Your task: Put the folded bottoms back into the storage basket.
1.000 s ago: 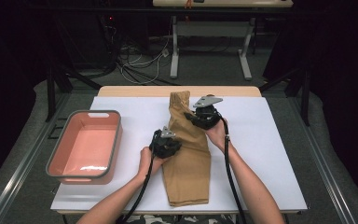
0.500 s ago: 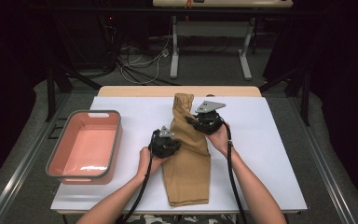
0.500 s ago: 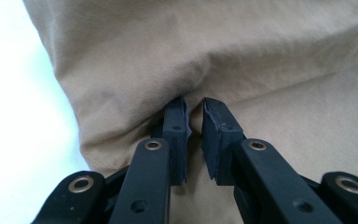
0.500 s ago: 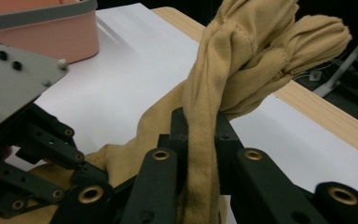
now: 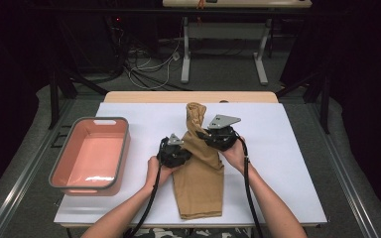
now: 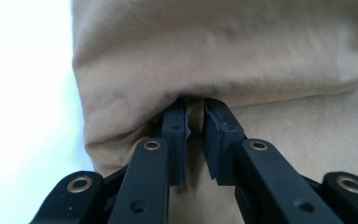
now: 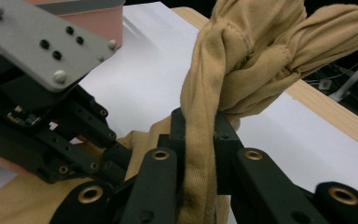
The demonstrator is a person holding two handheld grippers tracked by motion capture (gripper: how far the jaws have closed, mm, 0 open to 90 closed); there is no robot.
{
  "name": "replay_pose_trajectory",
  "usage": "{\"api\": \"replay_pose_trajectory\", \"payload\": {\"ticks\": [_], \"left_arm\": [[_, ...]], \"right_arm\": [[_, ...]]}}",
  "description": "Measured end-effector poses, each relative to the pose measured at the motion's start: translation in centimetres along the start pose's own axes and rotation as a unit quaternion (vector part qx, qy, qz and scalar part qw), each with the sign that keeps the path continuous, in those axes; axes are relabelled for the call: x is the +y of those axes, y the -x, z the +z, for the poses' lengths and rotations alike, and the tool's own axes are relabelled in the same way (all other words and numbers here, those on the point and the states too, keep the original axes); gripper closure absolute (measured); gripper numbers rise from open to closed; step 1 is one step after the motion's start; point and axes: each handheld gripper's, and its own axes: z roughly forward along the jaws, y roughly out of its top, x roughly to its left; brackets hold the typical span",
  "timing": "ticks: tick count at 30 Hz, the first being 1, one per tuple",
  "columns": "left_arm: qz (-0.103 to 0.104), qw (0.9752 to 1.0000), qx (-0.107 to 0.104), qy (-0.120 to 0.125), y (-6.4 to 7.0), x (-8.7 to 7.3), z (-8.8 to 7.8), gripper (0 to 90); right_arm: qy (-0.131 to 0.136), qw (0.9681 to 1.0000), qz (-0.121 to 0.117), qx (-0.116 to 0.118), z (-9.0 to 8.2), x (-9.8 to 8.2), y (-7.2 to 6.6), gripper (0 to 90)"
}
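A dark room with cables and table legs on the floor lies behind the white-topped table, where a salmon-pink bin with a grey rim sits at the left. A tan garment lies down the middle of the table, its near part flat and its far end gathered into a bunched, twisted roll lifted off the surface. The left tool has its jaws nearly closed on a fold at the garment's left edge, while the right tool is clamped on a twisted strand of the raised cloth.
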Motion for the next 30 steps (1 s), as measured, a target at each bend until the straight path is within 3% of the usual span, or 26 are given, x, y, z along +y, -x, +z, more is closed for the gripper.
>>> {"api": "replay_pose_trajectory", "payload": {"ticks": [16, 22, 30], "left_arm": [[0.000, 1.0000, -0.001, 0.006, -0.2, -0.3, -0.6, 72.8], [0.007, 1.0000, 0.006, -0.002, 0.0, -0.3, -1.3, 63.0], [0.027, 0.9991, 0.031, -0.008, 0.6, -0.7, -2.3, 47.1]], "right_arm": [[-0.010, 0.9995, -0.018, 0.025, -0.3, -1.8, -1.4, 82.1], [-0.024, 0.9987, -0.027, 0.036, -0.4, -2.5, -2.0, 81.0], [-0.041, 0.9971, -0.038, 0.052, -0.6, -3.3, -2.8, 77.0]]}}
